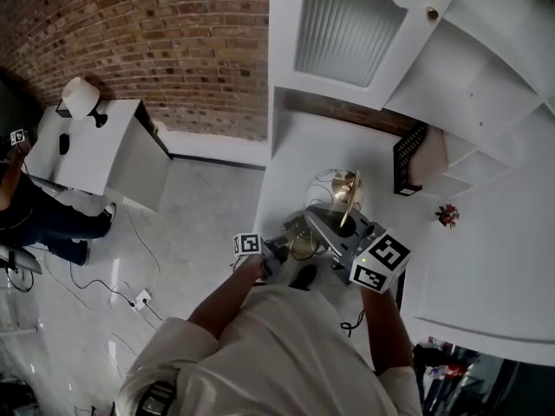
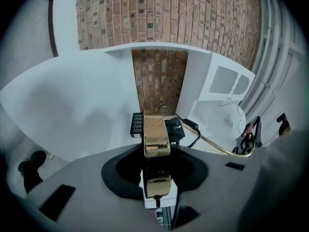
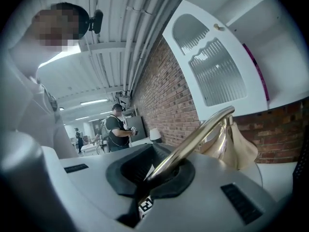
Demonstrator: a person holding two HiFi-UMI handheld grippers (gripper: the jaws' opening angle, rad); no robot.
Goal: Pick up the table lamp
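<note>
The gold table lamp [image 1: 343, 191], with a wire-caged shade and a curved arm, hangs over the white cupboard counter [image 1: 295, 159]. My left gripper [image 1: 279, 256] is shut on the lamp's flat gold base [image 2: 156, 134], which stands edge-on between the jaws in the left gripper view. The lamp's black cord and plug [image 2: 175, 128] hang just beyond. My right gripper [image 1: 336, 232] is shut on the lamp's curved gold arm [image 3: 198, 137]. In the right gripper view the bell-shaped shade [image 3: 237, 151] is past the jaws. Both grippers point roughly level.
The white cupboard has an open door [image 1: 347, 33] above the counter. A black mesh basket [image 1: 408, 159] and a small red flower [image 1: 447, 215] stand to the right. At the left are a white side table [image 1: 95, 146], a seated person [image 1: 39, 206] and floor cables [image 1: 139, 297].
</note>
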